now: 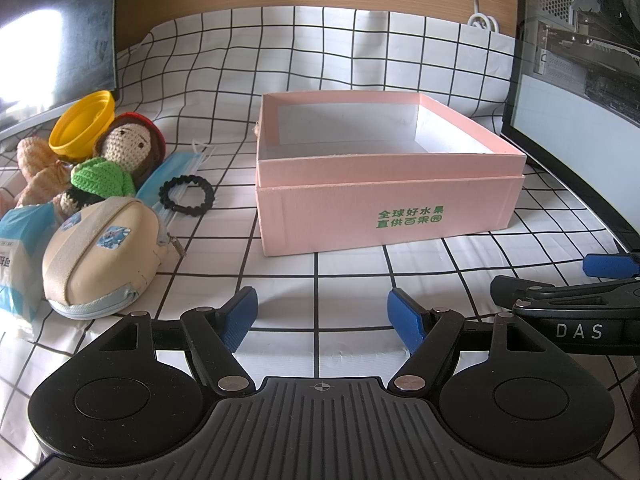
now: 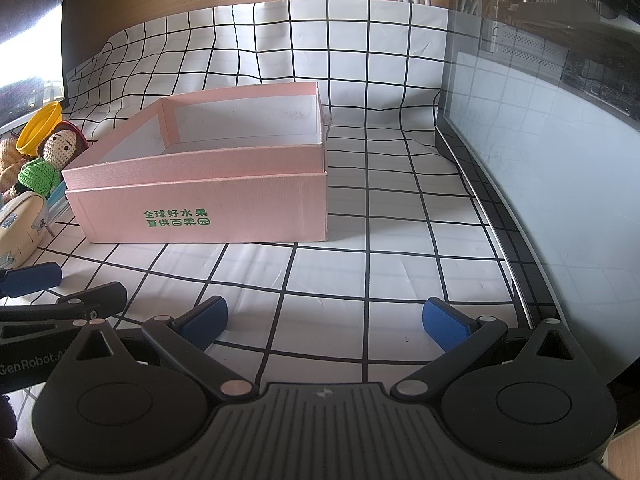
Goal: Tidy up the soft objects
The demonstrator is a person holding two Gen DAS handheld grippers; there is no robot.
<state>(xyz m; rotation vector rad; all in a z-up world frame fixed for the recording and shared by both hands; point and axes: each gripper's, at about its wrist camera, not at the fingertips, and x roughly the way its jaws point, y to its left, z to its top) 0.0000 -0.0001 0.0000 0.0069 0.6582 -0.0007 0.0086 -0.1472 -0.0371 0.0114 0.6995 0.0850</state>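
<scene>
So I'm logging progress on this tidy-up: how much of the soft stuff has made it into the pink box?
None yet. The pink box looks empty in both views. Both the left gripper and right gripper are open and hold nothing. Still left in the pile beside the box: crochet doll, beige pouch, blue face mask, black hair tie and tissue pack.

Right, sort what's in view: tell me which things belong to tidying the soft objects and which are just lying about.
For the job:
pink box
crochet doll
beige pouch
blue face mask
black hair tie
tan knitted toy
tissue pack

Just lying about:
yellow cup
white cable
computer case
</scene>
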